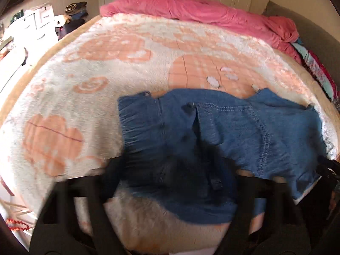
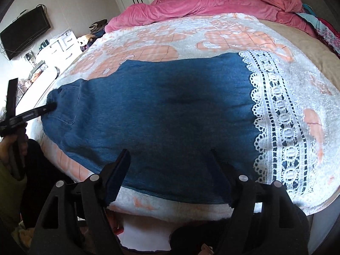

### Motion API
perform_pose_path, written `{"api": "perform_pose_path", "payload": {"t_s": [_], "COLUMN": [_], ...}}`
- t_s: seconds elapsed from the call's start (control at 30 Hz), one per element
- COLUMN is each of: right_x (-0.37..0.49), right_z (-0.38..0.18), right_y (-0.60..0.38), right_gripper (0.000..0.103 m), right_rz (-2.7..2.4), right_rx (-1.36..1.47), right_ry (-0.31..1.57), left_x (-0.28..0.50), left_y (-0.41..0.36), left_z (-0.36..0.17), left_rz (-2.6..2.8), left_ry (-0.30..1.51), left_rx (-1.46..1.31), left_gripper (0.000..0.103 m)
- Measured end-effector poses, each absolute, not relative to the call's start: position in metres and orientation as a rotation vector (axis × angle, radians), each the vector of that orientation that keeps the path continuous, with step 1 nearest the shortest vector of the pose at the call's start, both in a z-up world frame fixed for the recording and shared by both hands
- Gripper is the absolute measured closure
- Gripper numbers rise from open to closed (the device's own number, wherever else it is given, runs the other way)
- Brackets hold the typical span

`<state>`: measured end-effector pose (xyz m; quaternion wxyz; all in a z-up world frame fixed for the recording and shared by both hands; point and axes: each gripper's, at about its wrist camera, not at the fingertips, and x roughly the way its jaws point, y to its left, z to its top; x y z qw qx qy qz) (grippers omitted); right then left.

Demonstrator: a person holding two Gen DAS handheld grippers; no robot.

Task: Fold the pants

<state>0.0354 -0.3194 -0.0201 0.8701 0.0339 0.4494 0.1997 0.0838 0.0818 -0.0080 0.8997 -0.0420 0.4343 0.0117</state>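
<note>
Denim pants (image 2: pixel 161 114) lie flat across the near part of the bed, right in front of your two tongs, waistband end towards your left tong (image 2: pixel 50 107) and the white lace hem (image 2: pixel 280 123) out past your right tong (image 2: pixel 170 161). Under them is the peach-and-white plush blanket (image 2: pixel 161 51), and well beyond both tongs a pink duvet (image 2: pixel 212 6) is heaped along the far side of the bed.

Your right tong stands apart, its two fingers straddling the near edge of the denim without pressing on it. Your left tong reaches the waistband corner; its own view is smeared by motion, its fingers look parted with cloth below them, and I would not call that a grip.

What could go wrong, as I judge it: if you close either tong now you may catch the fluffy blanket along with the denim, because the pile rises right beside the cloth edge, and the fold would then drag the bedding. You might also pinch only the top layer, so the leg beneath stays behind and bunches. The pants sit close to the mattress edge, so a pull towards you could slide them off.

Hard to tell: whether the legs are already doubled over, and exactly where your left fingertips rest. The far waistband corner is blurred.
</note>
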Motion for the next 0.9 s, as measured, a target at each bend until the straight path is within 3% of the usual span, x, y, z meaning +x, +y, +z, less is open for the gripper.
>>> {"api": "perform_pose_path", "payload": {"t_s": [0.1, 0.23, 0.4, 0.57, 0.7, 0.9], "right_x": [0.033, 0.031, 0.029, 0.027, 0.021, 0.029], "right_z": [-0.02, -0.021, -0.024, -0.023, -0.007, -0.011], "right_y": [-0.318, -0.32, -0.318, -0.321, -0.324, -0.316], "right_gripper": [0.027, 0.027, 0.023, 0.023, 0.023, 0.023], "right_rz": [0.419, 0.427, 0.437, 0.452, 0.475, 0.47], "right_rx": [0.051, 0.06, 0.043, 0.054, 0.102, 0.067], "right_ry": [0.944, 0.952, 0.951, 0.949, 0.869, 0.889], "left_x": [0.082, 0.069, 0.086, 0.061, 0.049, 0.081], "left_y": [0.09, 0.112, 0.126, 0.115, 0.088, 0.035], "left_z": [-0.005, 0.013, -0.014, 0.02, 0.058, 0.062], "left_rz": [-0.005, -0.011, 0.008, 0.042, -0.021, -0.2], "left_ry": [0.884, 0.84, 0.972, 0.839, 0.727, 0.746], "left_rx": [-0.124, -0.169, -0.249, -0.184, -0.096, -0.046], "left_gripper": [0.068, 0.068, 0.053, 0.051, 0.04, 0.037]}}
